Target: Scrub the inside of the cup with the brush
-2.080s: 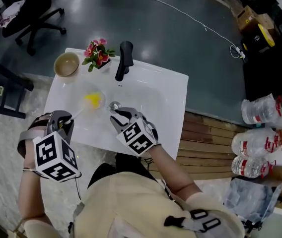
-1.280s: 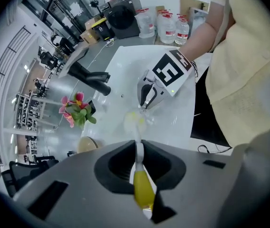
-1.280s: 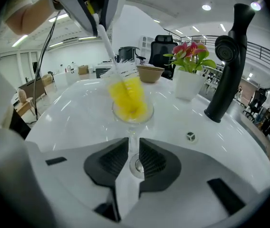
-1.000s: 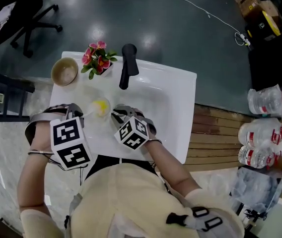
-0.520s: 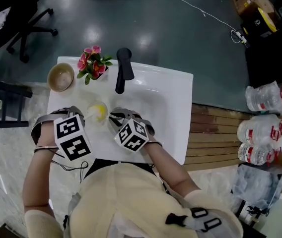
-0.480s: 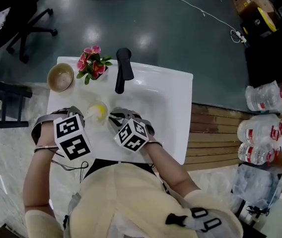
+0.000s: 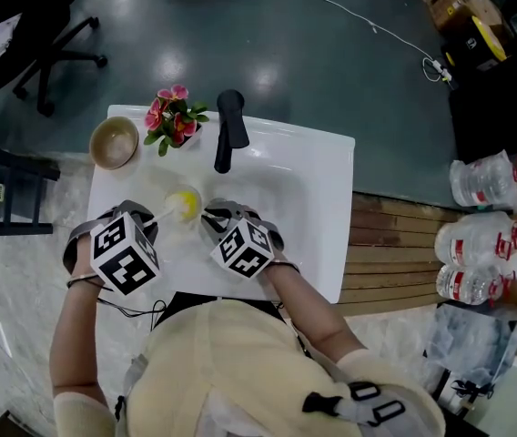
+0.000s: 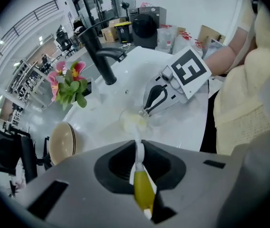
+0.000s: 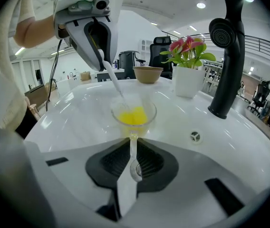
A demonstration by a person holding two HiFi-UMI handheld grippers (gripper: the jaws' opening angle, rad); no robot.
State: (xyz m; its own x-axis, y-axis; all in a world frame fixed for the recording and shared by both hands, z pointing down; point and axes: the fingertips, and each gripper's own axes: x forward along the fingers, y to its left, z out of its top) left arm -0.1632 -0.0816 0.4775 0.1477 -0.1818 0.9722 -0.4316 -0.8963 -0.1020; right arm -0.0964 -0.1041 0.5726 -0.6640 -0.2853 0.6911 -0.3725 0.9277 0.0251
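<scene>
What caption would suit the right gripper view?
Right tongs grip the glass cup by its stem, yellow brush inside.

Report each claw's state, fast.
Left claw: shut on the brush.
Right claw: shut on the cup, by its stem.

Person wears a pale cream knit top [image 7: 213, 362] w/ short sleeves. Left gripper [image 7: 146, 228] and right gripper [image 7: 211, 217] have grey plastic bodies w/ black ribbed pads inside the jaws. Each carries a white cube w/ black square markers: left cube [image 7: 125, 253], right cube [image 7: 243, 247]. A grey band [image 7: 75, 242] goes round the left hand. A thin black cable [image 7: 136, 314] hangs below the left wrist. By the shoulder is a grey patch [image 7: 368, 406] w/ black "00"-like marks.
</scene>
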